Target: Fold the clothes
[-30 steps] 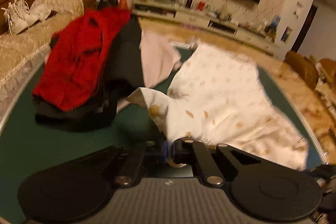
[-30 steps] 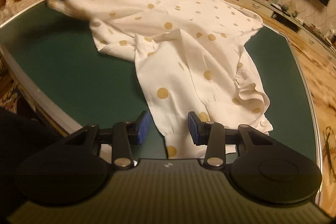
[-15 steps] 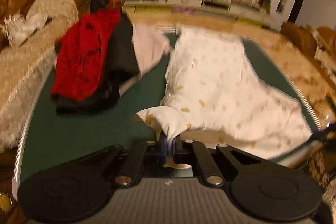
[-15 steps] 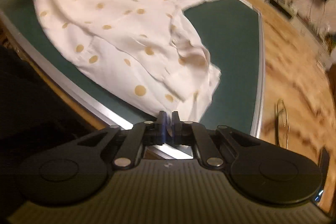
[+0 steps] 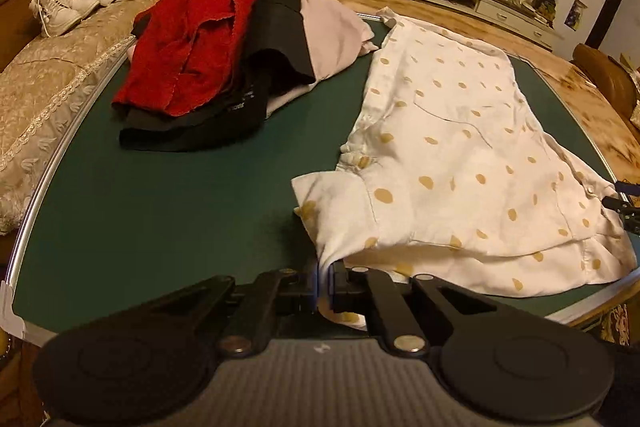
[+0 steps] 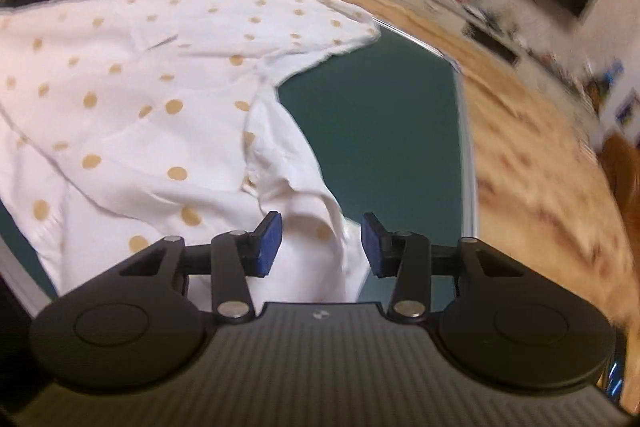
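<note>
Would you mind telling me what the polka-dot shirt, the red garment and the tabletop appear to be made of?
Polka-dot shirt: probably thin woven cotton or a blend, matte; it creases sharply and shows stitched seams.
Red garment: looks like a fuzzy knit or chenille; the surface is nubbly and the edges wavy.
Tabletop: seems to be dark green felt or matte mat, without glare, inside a shiny metal-looking rim.

text: none I can read | black garment (image 5: 240, 103) in the far-left pile: small pale print, too small and blurred for me to make out | gripper bodies: a small pale mark on each, no letters | wall pictures and shelf items far across the room: too blurred to read
</note>
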Demonstrator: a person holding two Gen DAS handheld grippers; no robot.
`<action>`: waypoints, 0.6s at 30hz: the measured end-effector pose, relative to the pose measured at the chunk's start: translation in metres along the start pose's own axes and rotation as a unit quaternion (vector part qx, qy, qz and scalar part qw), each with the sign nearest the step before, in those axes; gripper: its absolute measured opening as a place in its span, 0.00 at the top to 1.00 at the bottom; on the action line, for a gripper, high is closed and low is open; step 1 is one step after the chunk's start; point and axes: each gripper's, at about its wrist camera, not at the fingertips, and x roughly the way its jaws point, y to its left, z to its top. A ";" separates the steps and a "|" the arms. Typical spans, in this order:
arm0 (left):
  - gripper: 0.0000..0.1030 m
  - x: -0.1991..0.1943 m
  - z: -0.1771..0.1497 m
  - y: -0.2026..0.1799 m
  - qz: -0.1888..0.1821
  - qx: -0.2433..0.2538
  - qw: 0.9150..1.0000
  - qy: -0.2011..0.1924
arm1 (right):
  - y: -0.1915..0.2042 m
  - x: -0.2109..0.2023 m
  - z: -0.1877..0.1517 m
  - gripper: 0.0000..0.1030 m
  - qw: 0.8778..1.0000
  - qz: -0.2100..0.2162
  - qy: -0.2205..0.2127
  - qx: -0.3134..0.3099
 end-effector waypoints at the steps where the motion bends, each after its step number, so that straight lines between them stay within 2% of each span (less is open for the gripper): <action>1: 0.95 0.003 0.000 0.000 0.001 0.001 1.000 0.002 | 0.002 0.004 0.002 0.51 1.000 0.003 -0.002 -0.010; 4: 0.95 0.009 -0.002 0.001 0.003 0.002 1.000 0.004 | 0.004 0.017 0.008 0.51 0.999 0.020 -0.002 -0.032; 5: 0.95 0.011 -0.003 0.002 0.003 -0.002 1.000 0.004 | -0.003 0.016 0.011 0.56 0.999 0.041 -0.001 -0.007; 6: 0.95 0.012 -0.003 0.004 0.003 -0.005 1.000 0.005 | -0.010 0.016 0.013 0.66 0.998 0.061 -0.001 0.018; 7: 0.95 0.013 -0.004 0.005 0.004 -0.008 1.000 0.004 | -0.018 0.015 0.016 0.86 0.996 0.081 -0.001 0.043; 8: 0.95 0.014 -0.005 0.006 0.004 -0.011 1.000 0.005 | -0.025 0.015 0.019 0.90 0.993 0.101 -0.001 0.068; 9: 0.95 0.016 -0.005 0.008 0.004 -0.013 1.000 0.006 | -0.038 0.014 0.020 0.90 0.986 0.121 -0.002 0.112; 10: 0.95 0.017 -0.006 0.009 0.004 -0.016 1.000 0.007 | -0.057 0.013 0.018 0.90 0.972 0.148 -0.004 0.181; 11: 0.95 0.018 -0.007 0.010 0.004 -0.017 1.000 0.009 | -0.076 0.017 0.011 0.90 0.953 0.159 0.002 0.259; 12: 0.95 0.019 -0.007 0.010 0.004 -0.018 1.000 0.009 | -0.096 0.022 0.005 0.89 0.926 0.169 0.007 0.336; 13: 0.95 0.020 -0.008 0.010 0.004 -0.018 1.000 0.009 | -0.114 0.031 -0.009 0.88 0.895 0.166 0.029 0.412; 14: 0.94 0.019 -0.009 0.009 0.005 -0.017 1.000 0.009 | -0.132 0.040 -0.023 0.82 0.858 0.161 0.051 0.486; 15: 0.94 0.019 -0.010 0.008 0.005 -0.016 1.000 0.008 | -0.139 0.045 -0.034 0.81 0.841 0.148 0.071 0.515; 18: 0.93 0.020 -0.012 0.008 0.007 -0.016 1.000 0.010 | -0.137 0.039 -0.046 0.80 0.856 0.121 0.068 0.498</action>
